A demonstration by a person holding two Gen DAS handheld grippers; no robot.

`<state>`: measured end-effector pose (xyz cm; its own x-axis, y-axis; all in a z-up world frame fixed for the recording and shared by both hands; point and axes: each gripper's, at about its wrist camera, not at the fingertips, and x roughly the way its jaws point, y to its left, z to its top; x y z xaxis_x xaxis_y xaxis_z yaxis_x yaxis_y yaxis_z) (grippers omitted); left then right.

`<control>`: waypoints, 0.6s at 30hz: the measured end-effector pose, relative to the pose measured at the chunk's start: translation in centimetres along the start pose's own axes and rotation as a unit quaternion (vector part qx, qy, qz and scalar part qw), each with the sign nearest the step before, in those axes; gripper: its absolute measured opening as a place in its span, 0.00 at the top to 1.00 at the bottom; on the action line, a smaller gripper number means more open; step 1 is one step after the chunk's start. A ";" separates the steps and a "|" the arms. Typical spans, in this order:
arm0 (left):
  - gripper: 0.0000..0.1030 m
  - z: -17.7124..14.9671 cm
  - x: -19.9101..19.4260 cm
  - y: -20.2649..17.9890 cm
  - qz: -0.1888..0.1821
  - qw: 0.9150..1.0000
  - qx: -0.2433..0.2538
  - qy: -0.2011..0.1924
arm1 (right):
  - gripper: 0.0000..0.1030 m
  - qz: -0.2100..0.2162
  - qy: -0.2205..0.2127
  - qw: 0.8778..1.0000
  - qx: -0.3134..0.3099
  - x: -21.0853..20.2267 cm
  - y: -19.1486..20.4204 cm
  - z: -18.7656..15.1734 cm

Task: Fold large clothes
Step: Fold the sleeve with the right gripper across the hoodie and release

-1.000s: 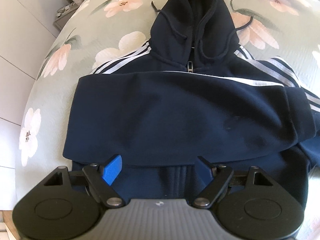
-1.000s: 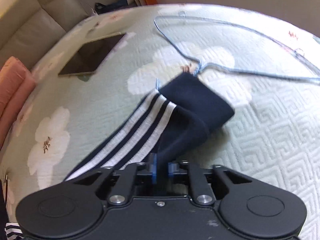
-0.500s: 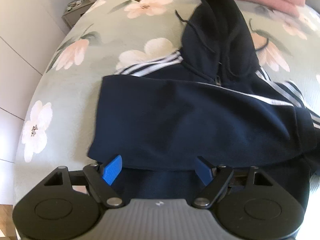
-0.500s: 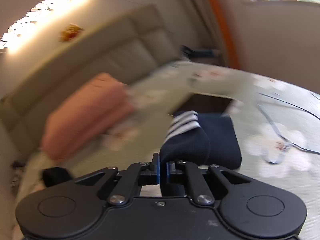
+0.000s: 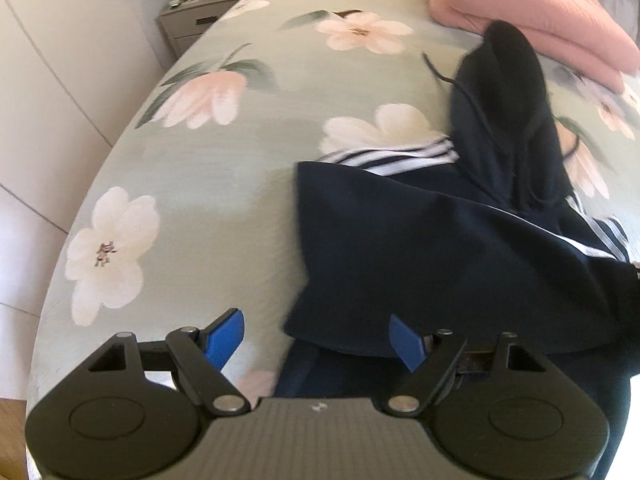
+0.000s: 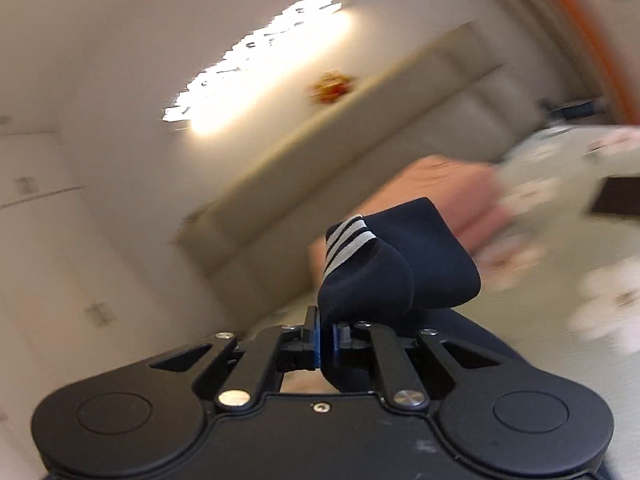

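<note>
In the left wrist view a nightstand (image 5: 192,20) stands at eleven o'clock beside the floral bed (image 5: 224,168). The left tool (image 5: 318,336) hovers at six o'clock, fingers spread wide, holding nothing. The navy hoodie (image 5: 440,248) lies on the bed from centre toward three o'clock, hood pointing to a pink quilt (image 5: 532,12) at one o'clock. The right tool (image 6: 325,340) is clamped on the hoodie's striped sleeve (image 6: 384,272), lifted above the bed.
</note>
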<state>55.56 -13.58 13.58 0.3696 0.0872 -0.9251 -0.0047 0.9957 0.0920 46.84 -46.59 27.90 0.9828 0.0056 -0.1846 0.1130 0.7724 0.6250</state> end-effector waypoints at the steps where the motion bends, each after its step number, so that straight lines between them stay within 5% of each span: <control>1: 0.21 0.0 0.1 1.0 -0.003 1.000 -0.007 -0.002 | 0.92 0.018 0.008 1.000 -0.002 0.5 1.0 -1.0; 8: 0.21 -0.3 1.5 6.6 -0.022 0.999 -0.041 -0.005 | 0.92 0.085 0.128 0.986 -0.058 5.6 5.8 -10.3; 14: 0.21 -1.4 3.0 9.0 -0.028 0.998 -0.054 0.007 | 0.91 0.029 0.264 0.953 -0.142 10.3 5.6 -20.0; 18: 0.21 -1.9 3.5 9.9 -0.038 0.997 -0.063 0.008 | 0.91 0.025 0.304 0.939 -0.160 11.1 6.4 -23.5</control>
<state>55.05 -3.32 10.54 0.3577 0.0116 -0.9338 -0.0943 0.9953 -0.0238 55.07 -26.66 11.99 0.7098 0.3334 -0.6205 -0.0770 0.9124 0.4020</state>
